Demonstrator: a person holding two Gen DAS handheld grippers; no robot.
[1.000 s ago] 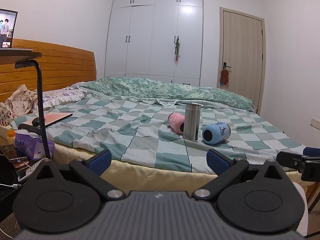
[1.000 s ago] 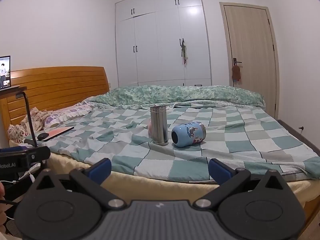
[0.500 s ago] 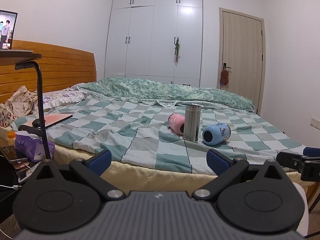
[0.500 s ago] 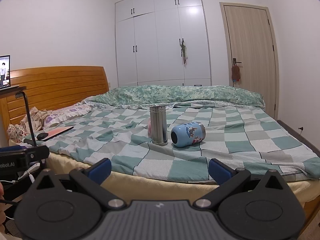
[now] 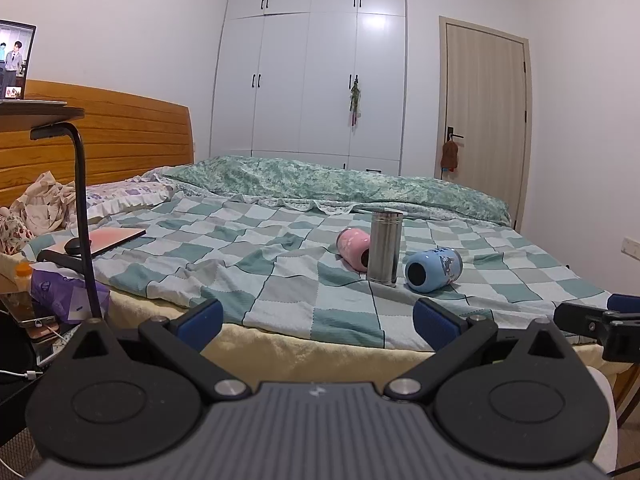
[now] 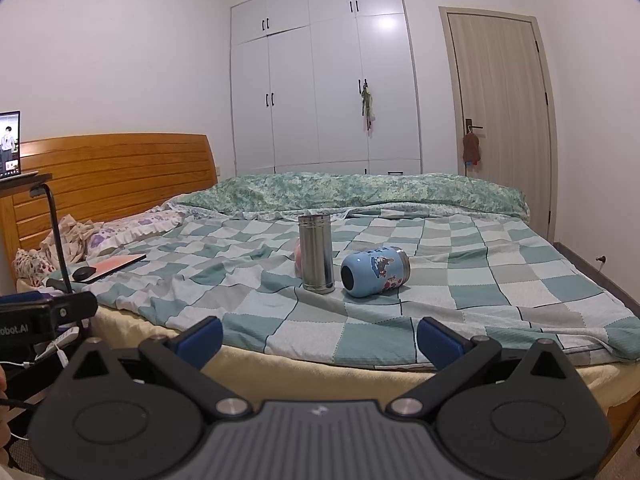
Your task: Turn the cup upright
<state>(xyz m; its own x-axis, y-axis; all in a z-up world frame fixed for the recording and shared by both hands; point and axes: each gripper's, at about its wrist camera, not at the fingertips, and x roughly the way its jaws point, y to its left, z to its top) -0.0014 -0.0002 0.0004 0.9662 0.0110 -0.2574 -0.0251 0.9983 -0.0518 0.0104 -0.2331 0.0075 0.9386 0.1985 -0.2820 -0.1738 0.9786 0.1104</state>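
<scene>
A light blue cup (image 5: 433, 270) (image 6: 374, 272) lies on its side on the checked bedspread. A pink cup (image 5: 353, 243) (image 6: 298, 260) lies on its side behind a steel cylinder cup (image 5: 385, 247) (image 6: 316, 253) that stands upright; in the right wrist view the steel cup hides most of the pink one. My left gripper (image 5: 318, 320) is open and empty, short of the bed's near edge. My right gripper (image 6: 320, 338) is open and empty, also short of the bed's edge. The cups lie well ahead of both.
The bed (image 5: 280, 280) has a wooden headboard (image 6: 120, 168) at left. A laptop (image 5: 108, 240) with a mouse lies on its left side. A black stand pole (image 5: 82, 208) and a cluttered bedside stand at left. Wardrobe and door stand behind.
Both views have shifted only slightly; the cups have not moved and both grippers stay open.
</scene>
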